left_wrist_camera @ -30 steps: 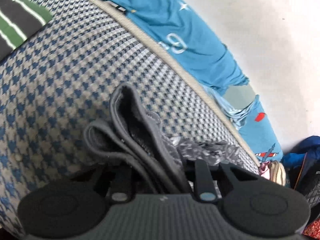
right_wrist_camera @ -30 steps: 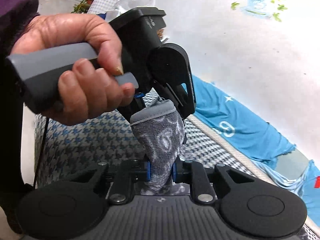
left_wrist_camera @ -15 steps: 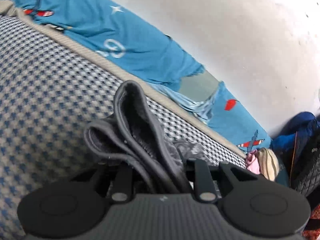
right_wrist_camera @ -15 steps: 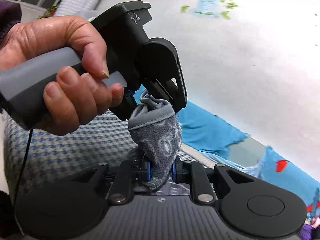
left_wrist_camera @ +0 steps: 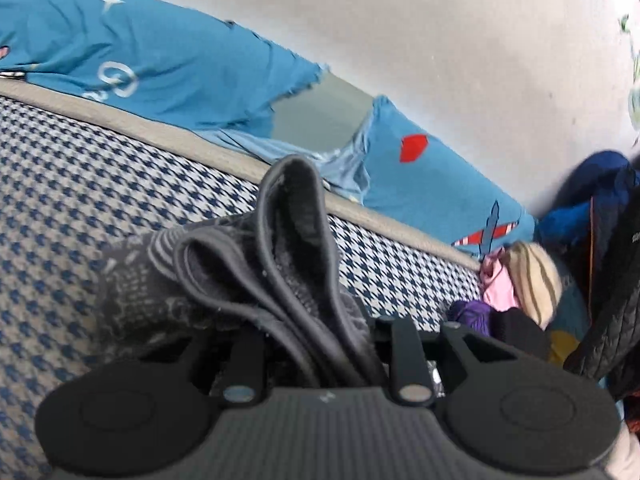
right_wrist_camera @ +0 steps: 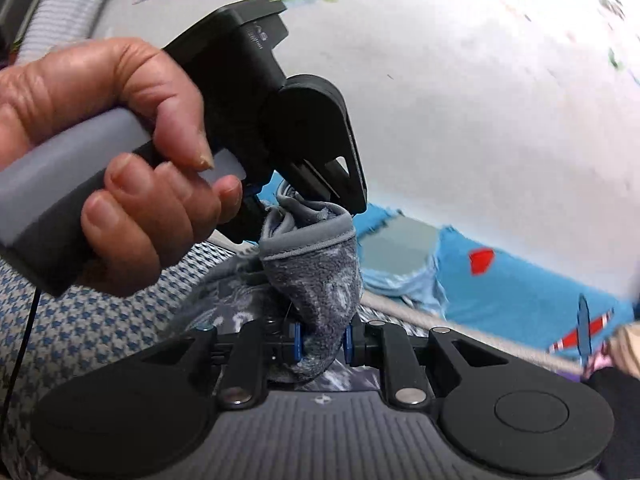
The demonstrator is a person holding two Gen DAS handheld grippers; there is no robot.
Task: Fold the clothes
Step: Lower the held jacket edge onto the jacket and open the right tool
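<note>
A: Where is the garment?

B: The grey garment [left_wrist_camera: 296, 256] is bunched up over the houndstooth mattress [left_wrist_camera: 100, 184], held between both tools. Its hemmed edge [right_wrist_camera: 308, 238] stands up in loops, and the rest trails down onto the mattress towards the left.

A: What lies around it?

B: Past the mattress's beige far edge [left_wrist_camera: 208, 152] a blue sheet [left_wrist_camera: 160, 68] with stars and red planes lies along the white wall [left_wrist_camera: 440, 40]. At the right end sits a heap of clothes [left_wrist_camera: 520, 280]: pink, striped beige and purple, with a dark blue jacket [left_wrist_camera: 592, 200] behind.

A: Anything in the way?

B: From the right wrist camera, the left gripper [right_wrist_camera: 320, 200] and the left hand [right_wrist_camera: 120, 160] around its grey handle fill the upper left and hide the mattress behind them.

A: And the fingers?

B: The right gripper [right_wrist_camera: 320, 346] has its blue pads [right_wrist_camera: 297, 342] pressed into the fabric from both sides, a thick wad between them. The left gripper [left_wrist_camera: 320, 340] clamps the folds too; its tips are buried in cloth, but the garment rises straight out of them. The two grips are close together on the same bunch.
</note>
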